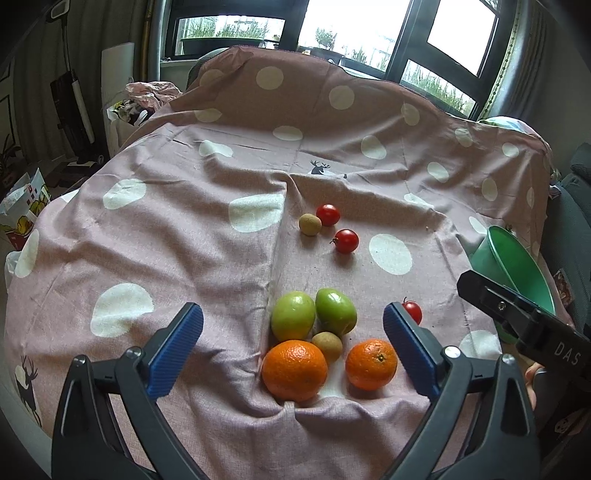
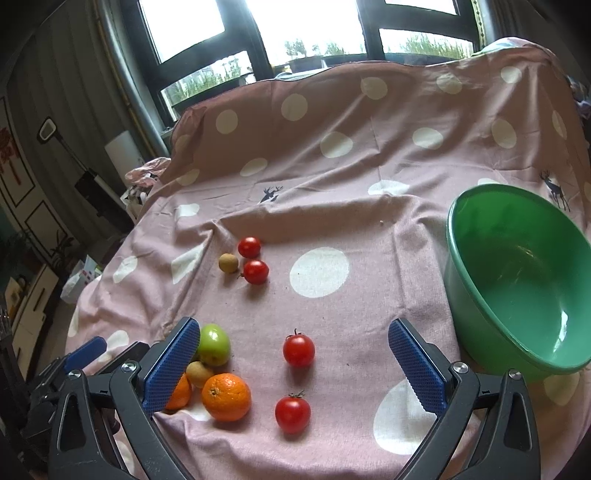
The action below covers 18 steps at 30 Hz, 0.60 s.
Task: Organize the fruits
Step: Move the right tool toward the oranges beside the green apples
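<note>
My left gripper (image 1: 291, 314) stands open above a cluster of fruit on the spotted cloth: two green apples (image 1: 293, 320), two oranges (image 1: 294, 370) and a small brown fruit (image 1: 327, 345). Its pads touch none of them. My right gripper (image 2: 294, 326) is also open and holds nothing, with two red tomatoes (image 2: 298, 350) on the cloth between and below its fingers. Farther back lie two more tomatoes (image 2: 249, 246) and another brown fruit (image 2: 228, 262). An empty green bowl (image 2: 454, 236) stands at the right, beside the right gripper.
The pink cloth (image 1: 166, 229) with white dots covers the table and rises over a backrest behind. It is creased near the fruit. Bags and clutter (image 1: 22, 218) sit on the floor at the left, and windows (image 1: 351, 26) are behind.
</note>
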Tool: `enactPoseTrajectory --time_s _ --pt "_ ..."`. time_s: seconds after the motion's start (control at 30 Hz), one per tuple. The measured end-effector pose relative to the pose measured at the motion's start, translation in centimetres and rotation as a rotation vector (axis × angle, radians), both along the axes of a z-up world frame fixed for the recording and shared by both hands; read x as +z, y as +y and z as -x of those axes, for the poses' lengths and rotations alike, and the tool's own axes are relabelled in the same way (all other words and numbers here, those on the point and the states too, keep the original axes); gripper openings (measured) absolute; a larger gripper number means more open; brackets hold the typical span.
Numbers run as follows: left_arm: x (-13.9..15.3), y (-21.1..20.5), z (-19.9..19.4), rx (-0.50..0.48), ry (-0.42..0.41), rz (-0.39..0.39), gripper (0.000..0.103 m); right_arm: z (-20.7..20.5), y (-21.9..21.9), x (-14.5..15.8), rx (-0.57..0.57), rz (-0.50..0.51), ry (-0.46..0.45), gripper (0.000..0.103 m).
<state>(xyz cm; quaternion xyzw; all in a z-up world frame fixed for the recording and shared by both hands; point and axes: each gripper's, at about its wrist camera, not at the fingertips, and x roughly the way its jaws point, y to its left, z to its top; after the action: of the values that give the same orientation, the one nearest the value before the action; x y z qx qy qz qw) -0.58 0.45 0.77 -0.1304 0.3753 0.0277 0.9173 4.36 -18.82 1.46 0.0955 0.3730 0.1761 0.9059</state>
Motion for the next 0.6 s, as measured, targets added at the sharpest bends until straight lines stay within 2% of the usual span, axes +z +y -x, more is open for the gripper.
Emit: enactPoseTrajectory --time_s 0.13,0.27,0.6 --pt "-0.11 0.11 0.01 -0.012 0.003 0.017 0.09 0.15 0.17 0.2 0.016 -0.001 -0.005 0.1" --pt "-0.19 0.31 0.02 0.004 0.011 0.019 0.088 0.25 0.13 0.2 0.023 -0.005 0.0 0.089" --pt "0.09 -0.15 0.27 -0.029 0.0 0.03 0.085 0.4 0.11 0.23 0.025 -0.008 0.004 0.089"
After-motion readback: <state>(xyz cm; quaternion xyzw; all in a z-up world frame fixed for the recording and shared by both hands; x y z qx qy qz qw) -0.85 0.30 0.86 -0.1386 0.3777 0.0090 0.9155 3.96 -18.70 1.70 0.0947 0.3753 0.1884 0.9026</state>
